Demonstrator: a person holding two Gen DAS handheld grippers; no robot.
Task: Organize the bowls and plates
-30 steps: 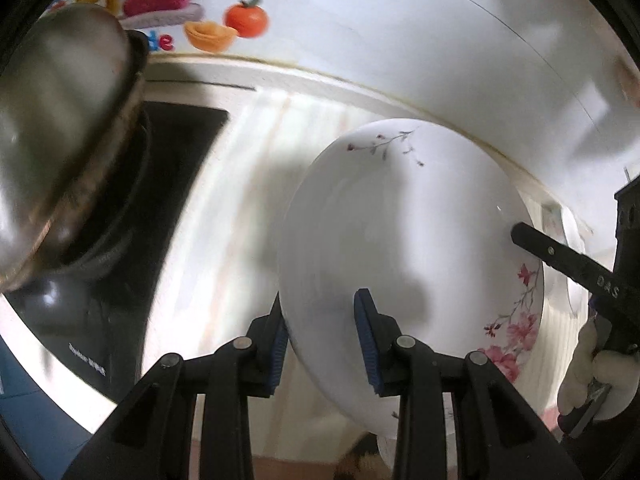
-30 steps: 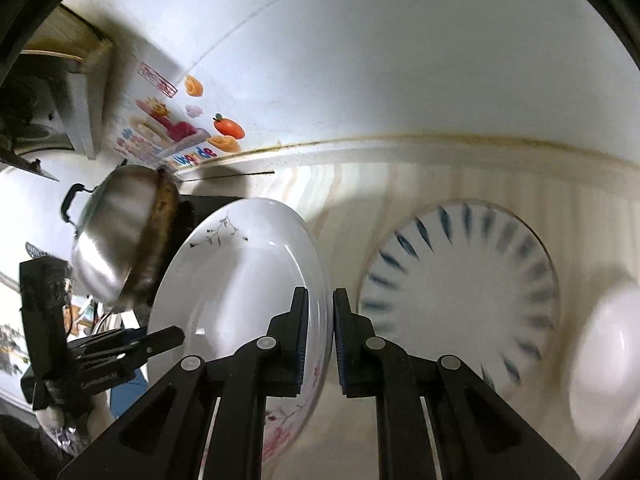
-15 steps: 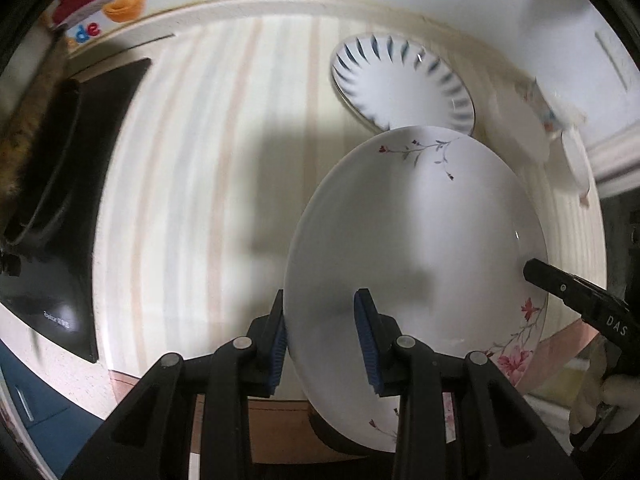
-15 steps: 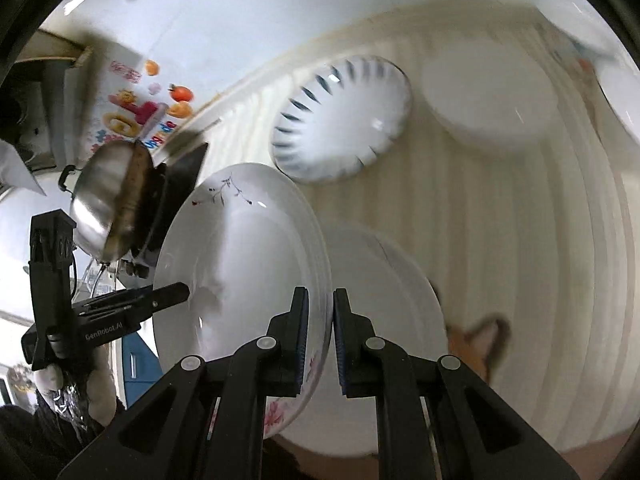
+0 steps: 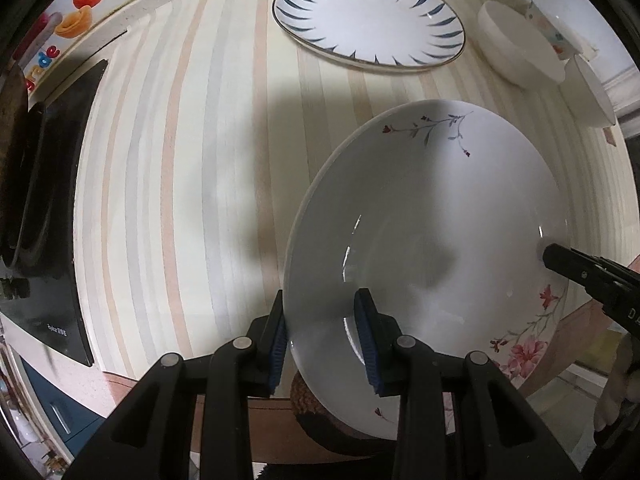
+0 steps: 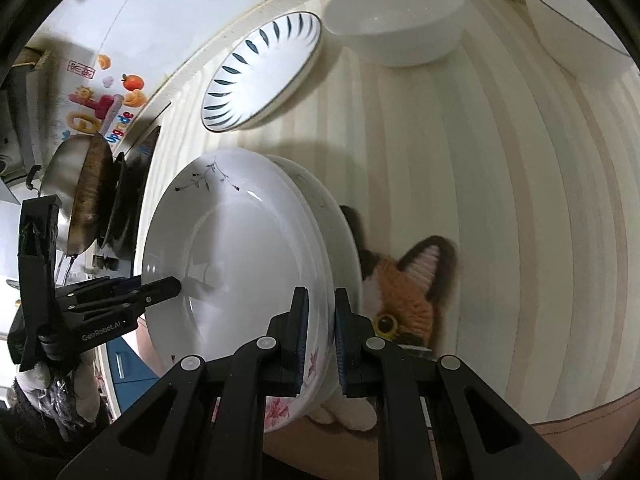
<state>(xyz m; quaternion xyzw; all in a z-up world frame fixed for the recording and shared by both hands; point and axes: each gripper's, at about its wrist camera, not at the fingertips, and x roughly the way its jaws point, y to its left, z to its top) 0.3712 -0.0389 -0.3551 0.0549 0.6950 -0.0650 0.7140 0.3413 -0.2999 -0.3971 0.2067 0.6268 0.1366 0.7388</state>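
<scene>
The left tongs [image 5: 322, 336] grip the rim of a white floral plate [image 5: 432, 240], one blue pad under the rim and the other inside the plate. The right tongs [image 6: 320, 330] are closed on the opposite rim of the same plate, so both hold it together. In the right wrist view the plate is tilted and sits directly over a second white plate [image 6: 340, 240] of similar shape; I cannot tell if the two touch. This lower plate lies on a knitted fox-shaped mat [image 6: 408, 292] on the striped desk [image 5: 180, 160]. Farther back on the desk there is a plate with blue leaf marks [image 5: 368, 20], and beside it a plain white bowl [image 6: 396, 20] and another white bowl [image 6: 572, 20] near the edge. At the left side a black cooktop [image 5: 52, 208] carries a steel pan [image 6: 68, 184].
</scene>
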